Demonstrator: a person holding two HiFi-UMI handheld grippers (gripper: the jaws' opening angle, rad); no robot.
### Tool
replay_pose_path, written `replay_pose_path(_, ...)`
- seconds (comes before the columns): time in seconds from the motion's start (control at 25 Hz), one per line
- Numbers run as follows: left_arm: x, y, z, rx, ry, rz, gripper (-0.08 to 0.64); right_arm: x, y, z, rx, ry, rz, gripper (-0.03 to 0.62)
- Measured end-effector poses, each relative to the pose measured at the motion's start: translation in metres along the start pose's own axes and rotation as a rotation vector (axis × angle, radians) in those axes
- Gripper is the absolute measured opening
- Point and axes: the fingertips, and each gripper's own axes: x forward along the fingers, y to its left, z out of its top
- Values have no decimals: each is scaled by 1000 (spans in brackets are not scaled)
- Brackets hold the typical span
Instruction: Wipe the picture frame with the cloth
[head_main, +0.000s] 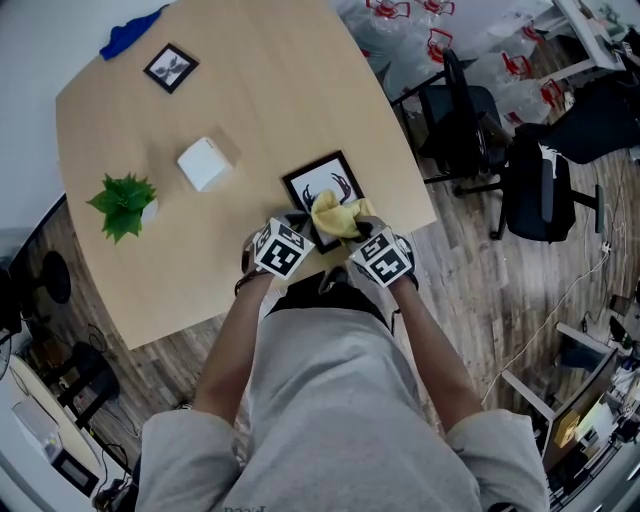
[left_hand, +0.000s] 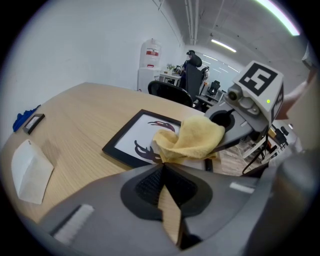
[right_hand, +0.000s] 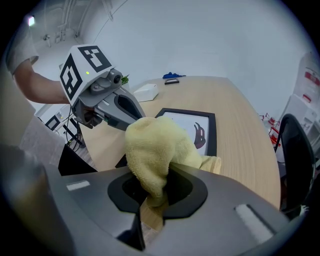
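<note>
At the near right edge of the table (head_main: 260, 90), close to the person's body, the picture frame (head_main: 322, 184) lies flat with its glass side up. It shows a dark antler drawing on white. Both arms reach it there without stretching, which I think is the reason for this position.

The right gripper (right_hand: 152, 195) has its jaws closed on the cloth (right_hand: 150, 142), a yellow towel bunched into a thick ball. Most of the cloth stands out in front of the jaws, so the soft part, and not the hard plastic, would meet the glass. The bunch sits over the near right part of the frame. Its lower folds seem to rest on the surface, though I cannot be sure that they press on it.

The left gripper (left_hand: 162, 165) has its jaws brought together, tips meeting, with nothing clearly between them. The tips point at the near left side of the frame, just beside the cloth. Whether they touch the frame or catch a fold of the cloth I cannot tell. My judgement is that this gripper is there to steady the frame, because a light frame on smooth wood would slide under the wiping.

Farther on the table, well apart from the work, stand a white box (head_main: 205, 163) and a small plant (head_main: 123, 203). At the far left lies a second small frame (head_main: 171, 67) beside a blue rag (head_main: 130, 35).
</note>
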Motion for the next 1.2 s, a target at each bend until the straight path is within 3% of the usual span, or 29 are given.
replay_pose_path(0.44, -1, 1, 0, -19, -8, -35, 52, 11, -9, 9, 1, 9, -25, 51)
replay_pose_path(1.2, 0, 2, -1, -2, -1, -89, 52, 38, -35, 61, -28, 2, -40, 51)
